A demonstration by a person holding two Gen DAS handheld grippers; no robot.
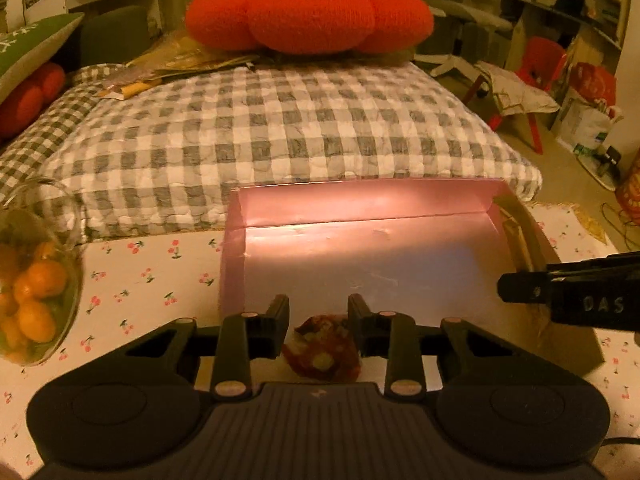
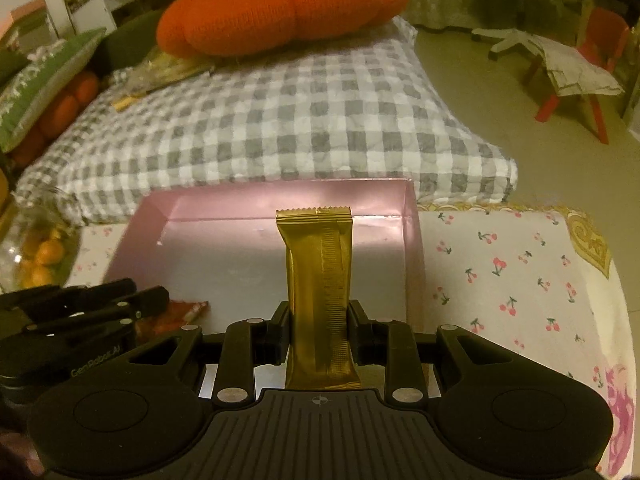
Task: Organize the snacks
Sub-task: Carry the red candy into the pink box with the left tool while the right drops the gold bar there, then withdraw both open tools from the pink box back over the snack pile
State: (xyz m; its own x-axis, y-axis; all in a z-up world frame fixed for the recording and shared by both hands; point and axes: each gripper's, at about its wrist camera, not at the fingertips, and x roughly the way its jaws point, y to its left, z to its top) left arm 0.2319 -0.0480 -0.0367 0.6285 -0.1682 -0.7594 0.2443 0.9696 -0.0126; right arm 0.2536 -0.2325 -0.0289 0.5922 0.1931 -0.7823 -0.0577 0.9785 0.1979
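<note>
Gold bar (image 2: 320,296) stands clamped in my right gripper (image 2: 319,328) over the pink box (image 2: 412,240); my left gripper (image 1: 319,328), tilted down, pinches a red snack (image 1: 324,350).

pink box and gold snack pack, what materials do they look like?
Pink box: likely cardboard with a glossy pink lining; walls creased at the corners, sheen from the light, brown outer side in the left wrist view. Gold snack pack: metallised foil or plastic film; shiny, with serrated end and crimped seam.

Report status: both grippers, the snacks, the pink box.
Left gripper shut on red snack packet. Right gripper shut on gold snack bar. Both over the pink box, which looks empty. Nothing blocking.
</note>
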